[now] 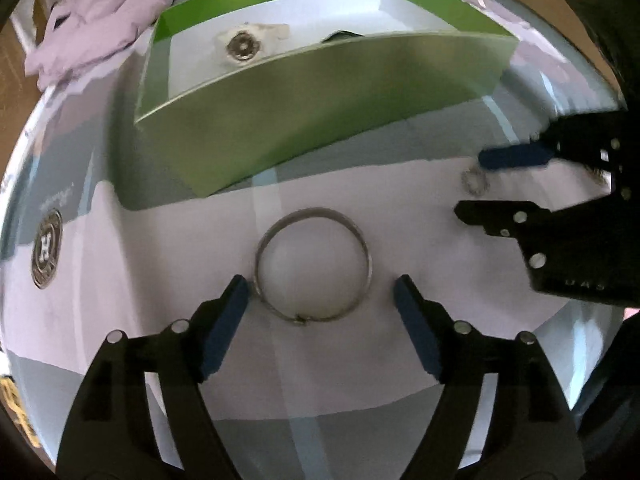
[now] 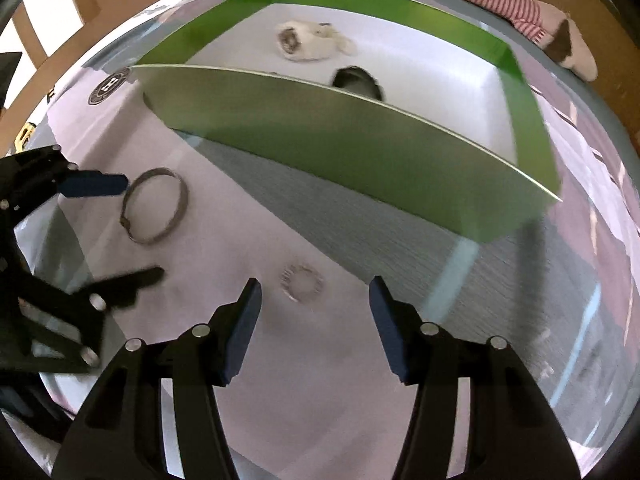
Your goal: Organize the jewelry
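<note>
Two grippers hang over a round bench [image 1: 120, 240] covered in a pale lilac and grey patterned sheet, both pointing steeply down. The left gripper [image 1: 320, 292] has its jaws spread apart, and the silver bangle [image 1: 314, 266] lies flat on the sheet between the blue pads: the left pad [image 1: 228, 320] looks to be just touching the bangle's rim at about 9 o'clock, while the right pad stands clear of it at 3 o'clock, so nothing is clamped. The bangle's clasp sits at 6 o'clock on the ring in the left wrist view.

The right gripper [image 2: 316, 296] is likewise parted, gripping nothing. A small sparkly ring [image 2: 303, 282] (blurred, so its detail is hard to read) lies on the sheet just ahead of and between its fingertips, not touched by either pad. Seen from the left wrist, this ring [image 1: 475, 180] sits at 2 o'clock from the bangle, between the right gripper's two fingers.

A green open-topped box [image 1: 320, 120] with a white inside stands at 12 o'clock from both pieces. Inside it rests a round jewelled piece on a white wad [image 1: 244, 46], and a dark item [image 2: 356, 80] shows behind the near wall. A round dark emblem [image 1: 46, 248] marks the sheet at 9 o'clock from the bangle. Lilac cloth [image 1: 100, 12] lies beyond the box
</note>
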{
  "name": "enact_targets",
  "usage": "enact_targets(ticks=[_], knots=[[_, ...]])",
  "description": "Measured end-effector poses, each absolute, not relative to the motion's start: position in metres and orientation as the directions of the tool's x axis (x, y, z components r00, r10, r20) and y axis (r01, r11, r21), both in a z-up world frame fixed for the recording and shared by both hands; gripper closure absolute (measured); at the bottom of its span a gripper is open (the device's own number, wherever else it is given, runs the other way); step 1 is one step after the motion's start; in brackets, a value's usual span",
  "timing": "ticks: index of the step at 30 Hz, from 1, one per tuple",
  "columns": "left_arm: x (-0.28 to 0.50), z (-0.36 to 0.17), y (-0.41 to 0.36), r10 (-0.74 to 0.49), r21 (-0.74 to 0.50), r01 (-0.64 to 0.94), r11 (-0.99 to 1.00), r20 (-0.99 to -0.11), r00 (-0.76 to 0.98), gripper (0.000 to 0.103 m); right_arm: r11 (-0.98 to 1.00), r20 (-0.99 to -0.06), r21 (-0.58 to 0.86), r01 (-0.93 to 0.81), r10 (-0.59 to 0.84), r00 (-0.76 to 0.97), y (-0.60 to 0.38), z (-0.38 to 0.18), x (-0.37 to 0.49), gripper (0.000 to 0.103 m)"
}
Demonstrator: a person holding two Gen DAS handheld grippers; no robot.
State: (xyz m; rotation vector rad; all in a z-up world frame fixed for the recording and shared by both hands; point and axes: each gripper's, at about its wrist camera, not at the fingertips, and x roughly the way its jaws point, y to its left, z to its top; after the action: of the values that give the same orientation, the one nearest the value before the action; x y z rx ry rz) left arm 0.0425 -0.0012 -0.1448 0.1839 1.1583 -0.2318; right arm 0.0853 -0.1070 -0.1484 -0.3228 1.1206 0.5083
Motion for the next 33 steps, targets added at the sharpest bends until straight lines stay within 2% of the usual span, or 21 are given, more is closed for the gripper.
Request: enact_targets(ticks=[1,3,5,10,11,14,17,19,20,22,24,26,31,32,33], knots=[[0.044,-0.144,0.000,-0.082,0.027,0.270,0.962,-0.920,0.384,0.034,0.840,-0.918,0.004,-0.542,0.217,0.331,-0.105,-0.151,0.085,0.047],[0.045,-0.140,0.005,-0.079,0.026,0.256,0.966,-0.917,0.391,0.034,0.831,-0.919,0.019,-0.557,0.233,0.317,-0.104,-0.151,0.087,0.064],[0.046,-0.138,0.010,-0.089,0.006,0.239,0.971,-0.918,0.386,0.034,0.841,-0.919,0.010,-0.541,0.221,0.327,-0.111,-0.147,0.091,0.070],[0.048,-0.132,0.022,-0.106,-0.022,0.213,0.977,-0.914,0.391,0.032,0.867,-0.916,0.013,-0.498,0.211,0.342,-0.132,-0.142,0.098,0.070],[0.048,-0.132,0.024,-0.108,-0.027,0.207,0.978,-0.915,0.389,0.031,0.865,-0.912,0.023,-0.501,0.223,0.344,-0.134,-0.140,0.097,0.068],[0.051,-0.137,0.023,-0.115,-0.040,0.204,0.978,-0.921,0.372,0.029,0.851,-0.903,0.044,-0.523,0.258,0.343,-0.133,-0.138,0.092,0.049],[0.046,-0.140,0.017,-0.090,-0.002,0.226,0.974,-0.921,0.380,0.029,0.844,-0.910,0.037,-0.535,0.250,0.331,-0.125,-0.145,0.092,0.048],[0.048,-0.140,0.011,-0.094,0.004,0.245,0.969,-0.917,0.387,0.042,0.842,-0.911,0.027,-0.539,0.242,0.333,-0.119,-0.150,0.093,0.048],[0.047,-0.139,0.008,-0.091,0.015,0.257,0.966,-0.914,0.395,0.043,0.841,-0.909,0.023,-0.541,0.242,0.338,-0.116,-0.151,0.093,0.048],[0.045,-0.138,0.004,-0.112,0.003,0.280,0.960,-0.913,0.392,0.043,0.840,-0.910,0.022,-0.543,0.242,0.337,-0.111,-0.150,0.092,0.049],[0.042,-0.137,-0.003,-0.141,-0.016,0.307,0.952,-0.910,0.390,0.043,0.829,-0.909,0.025,-0.559,0.252,0.333,-0.107,-0.150,0.091,0.069],[0.039,-0.135,-0.006,-0.165,-0.028,0.334,0.942,-0.906,0.390,0.043,0.822,-0.909,0.021,-0.570,0.253,0.332,-0.108,-0.148,0.091,0.081],[0.041,-0.126,0.002,-0.174,-0.037,0.321,0.946,-0.896,0.409,0.041,0.868,-0.906,-0.018,-0.496,0.196,0.376,-0.127,-0.145,0.100,0.082],[0.042,-0.125,0.005,-0.165,-0.035,0.306,0.951,-0.896,0.411,0.039,0.880,-0.903,-0.012,-0.475,0.195,0.384,-0.135,-0.142,0.100,0.080],[0.042,-0.124,0.009,-0.160,-0.033,0.296,0.955,-0.896,0.414,0.035,0.886,-0.899,0.002,-0.464,0.205,0.386,-0.142,-0.139,0.101,0.074]])
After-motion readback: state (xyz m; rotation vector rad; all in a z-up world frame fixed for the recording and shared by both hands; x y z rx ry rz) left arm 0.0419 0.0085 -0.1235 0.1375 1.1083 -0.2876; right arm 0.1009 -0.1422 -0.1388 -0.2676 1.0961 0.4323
